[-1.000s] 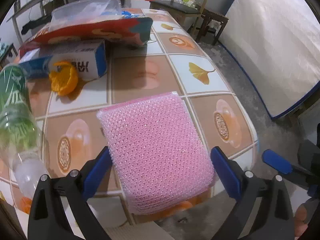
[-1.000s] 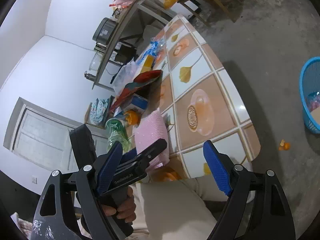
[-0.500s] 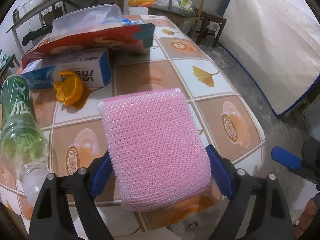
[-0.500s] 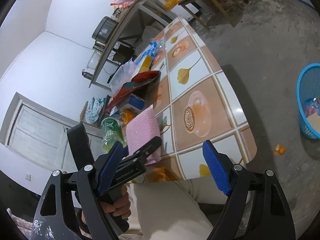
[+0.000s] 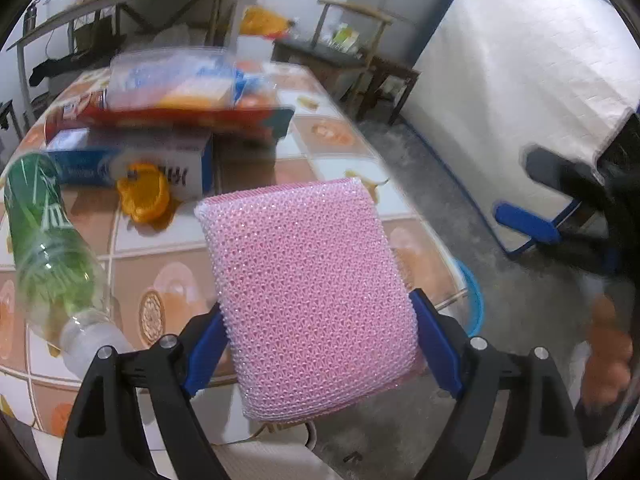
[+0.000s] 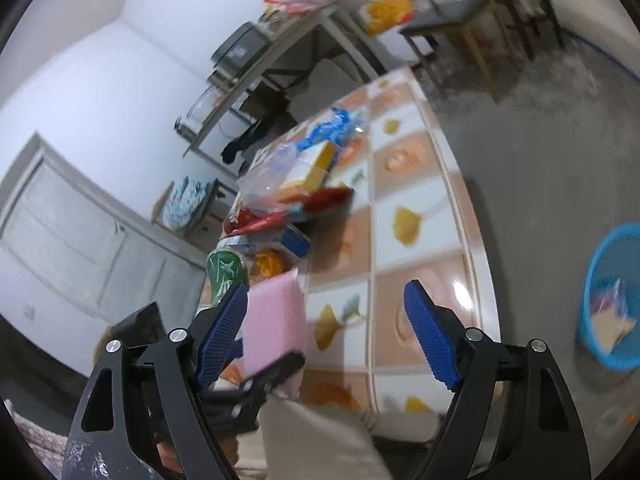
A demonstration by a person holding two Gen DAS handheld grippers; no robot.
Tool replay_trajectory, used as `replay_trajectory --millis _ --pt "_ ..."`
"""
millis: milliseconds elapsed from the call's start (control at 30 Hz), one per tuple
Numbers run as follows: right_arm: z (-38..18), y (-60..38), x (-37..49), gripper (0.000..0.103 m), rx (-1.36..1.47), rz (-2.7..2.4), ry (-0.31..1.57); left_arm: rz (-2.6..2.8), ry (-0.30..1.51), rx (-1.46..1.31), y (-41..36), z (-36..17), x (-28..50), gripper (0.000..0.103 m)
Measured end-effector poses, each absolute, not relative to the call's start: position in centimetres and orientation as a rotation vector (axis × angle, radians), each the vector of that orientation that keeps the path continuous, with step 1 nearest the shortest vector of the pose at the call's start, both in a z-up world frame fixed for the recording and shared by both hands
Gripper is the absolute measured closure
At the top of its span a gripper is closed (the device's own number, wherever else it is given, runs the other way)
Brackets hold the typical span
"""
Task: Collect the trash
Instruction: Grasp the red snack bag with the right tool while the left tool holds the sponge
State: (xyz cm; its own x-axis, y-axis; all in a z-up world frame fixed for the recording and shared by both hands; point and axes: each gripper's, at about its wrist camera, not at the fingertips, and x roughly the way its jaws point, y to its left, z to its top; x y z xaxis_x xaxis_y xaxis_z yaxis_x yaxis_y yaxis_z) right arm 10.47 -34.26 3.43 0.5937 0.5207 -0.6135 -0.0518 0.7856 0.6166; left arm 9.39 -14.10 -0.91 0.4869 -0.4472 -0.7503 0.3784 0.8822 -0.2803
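My left gripper (image 5: 320, 344) is shut on a pink mesh sponge (image 5: 312, 292) and holds it lifted above the near edge of the tiled table (image 5: 168, 240). The sponge also shows in the right wrist view (image 6: 276, 316), beside the left gripper's body. My right gripper (image 6: 324, 340) is open and empty, held over the table's near end; it shows at the right of the left wrist view (image 5: 528, 224). A blue trash basket (image 6: 612, 300) with some trash in it stands on the floor to the right of the table; its rim peeks out in the left wrist view (image 5: 472, 296).
On the table lie a green plastic bottle (image 5: 44, 248), an orange peel (image 5: 144, 196), a blue and white carton (image 5: 120, 160), a red snack bag (image 5: 192, 116) and a clear plastic bag (image 5: 172, 80). A chair (image 5: 352, 40) and a mattress (image 5: 520, 80) stand beyond.
My left gripper closed on the pink sponge and lifted it off the table. The right gripper swung so the blue basket is nearer in its view.
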Motion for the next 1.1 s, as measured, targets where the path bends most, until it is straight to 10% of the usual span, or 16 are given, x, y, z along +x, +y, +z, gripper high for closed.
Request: replay_trajectory --millis 400,1100 --pt "10.6 -23.3 21.6 0.034 0.169 0.535 0.855 -0.544 0.750 -0.173 -8.3 3.7 7.2 0.020" --pt "3.0 -6.8 27.3 0.060 -0.535 0.723 1.130 -0.633 0.781 -0.221 -5.3 2.0 7.4 0.020"
